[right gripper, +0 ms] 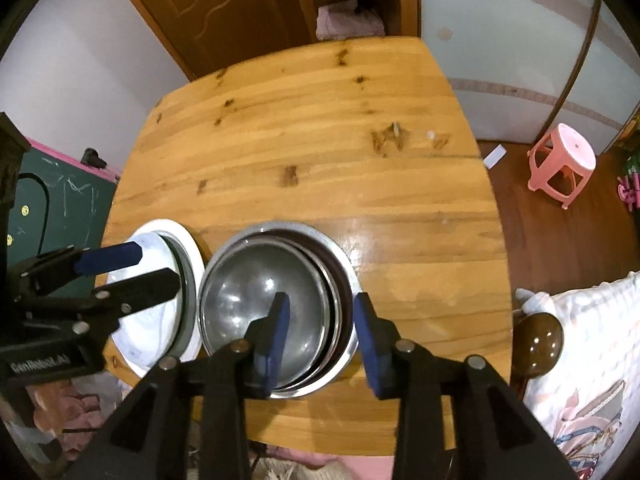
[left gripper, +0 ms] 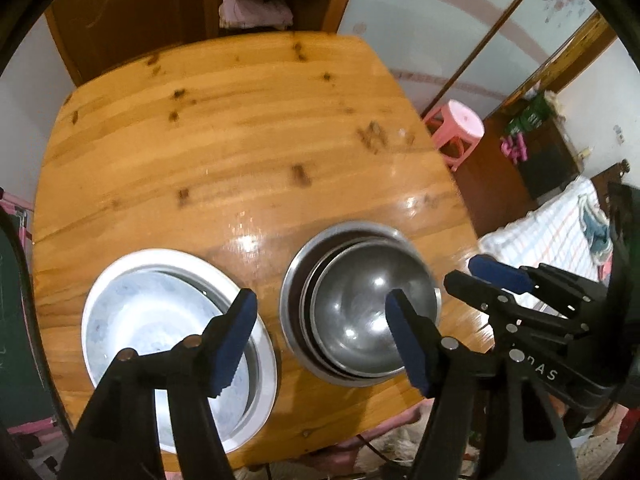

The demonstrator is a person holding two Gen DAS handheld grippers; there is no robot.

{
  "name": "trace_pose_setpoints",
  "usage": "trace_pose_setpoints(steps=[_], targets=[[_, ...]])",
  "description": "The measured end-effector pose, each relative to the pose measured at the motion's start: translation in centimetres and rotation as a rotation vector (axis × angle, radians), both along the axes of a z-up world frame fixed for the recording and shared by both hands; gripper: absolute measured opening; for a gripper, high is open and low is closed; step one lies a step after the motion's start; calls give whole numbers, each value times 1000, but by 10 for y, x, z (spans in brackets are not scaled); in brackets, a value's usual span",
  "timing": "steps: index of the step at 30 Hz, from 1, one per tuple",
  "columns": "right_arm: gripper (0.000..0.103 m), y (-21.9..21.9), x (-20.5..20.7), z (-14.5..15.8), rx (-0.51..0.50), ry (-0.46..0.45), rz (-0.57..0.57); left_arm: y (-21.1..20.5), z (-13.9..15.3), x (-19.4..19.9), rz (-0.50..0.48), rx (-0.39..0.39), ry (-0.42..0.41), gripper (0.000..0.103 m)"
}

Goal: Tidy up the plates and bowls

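The wooden desk carried two stacks near its front edge, beneath both claws. Below the left claw, its left finger hung over the white plates, nested one inside another, and its right finger over the steel bowls, so the claw straddled the strip of bare wood between the two stacks. Its jaws stood well apart with nothing between the blue pads and no contact with either stack.

The steel bowls, nested off-centre inside one another, lay directly under the right claw. That claw's left pad sat above the inner bowl and its right pad outside the outer rim, so the right-hand wall of the stack lay in line with the gap. The jaws were partly open; the pads appeared clear of the metal, gripping nothing. The white plates lay just left of it, close beside the bowls.
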State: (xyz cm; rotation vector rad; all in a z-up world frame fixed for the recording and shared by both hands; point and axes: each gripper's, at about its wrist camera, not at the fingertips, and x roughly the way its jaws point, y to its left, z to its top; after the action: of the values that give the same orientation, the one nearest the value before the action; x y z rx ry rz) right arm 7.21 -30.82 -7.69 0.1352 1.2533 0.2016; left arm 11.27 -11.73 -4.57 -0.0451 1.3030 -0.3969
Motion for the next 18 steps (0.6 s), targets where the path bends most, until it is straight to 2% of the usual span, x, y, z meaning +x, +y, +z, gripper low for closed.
trace_pose_setpoints(steps=[2, 5, 10, 13, 18], targets=[[35, -1, -1, 8, 3, -13, 3, 4, 10, 0, 4, -13, -17, 70], [44, -4, -3, 20, 7, -39, 8, 10, 23, -2, 9, -26, -60, 78], [47, -8, -7, 29, 13, -68, 11, 19, 33, -5, 19, -59, -90, 79], [47, -9, -6, 20, -4, -48, 19, 22, 27, -6, 23, -54, -92, 80], [47, -10, -6, -8, 10, 22, 26, 21, 2, -5, 16, -39, -61, 80]])
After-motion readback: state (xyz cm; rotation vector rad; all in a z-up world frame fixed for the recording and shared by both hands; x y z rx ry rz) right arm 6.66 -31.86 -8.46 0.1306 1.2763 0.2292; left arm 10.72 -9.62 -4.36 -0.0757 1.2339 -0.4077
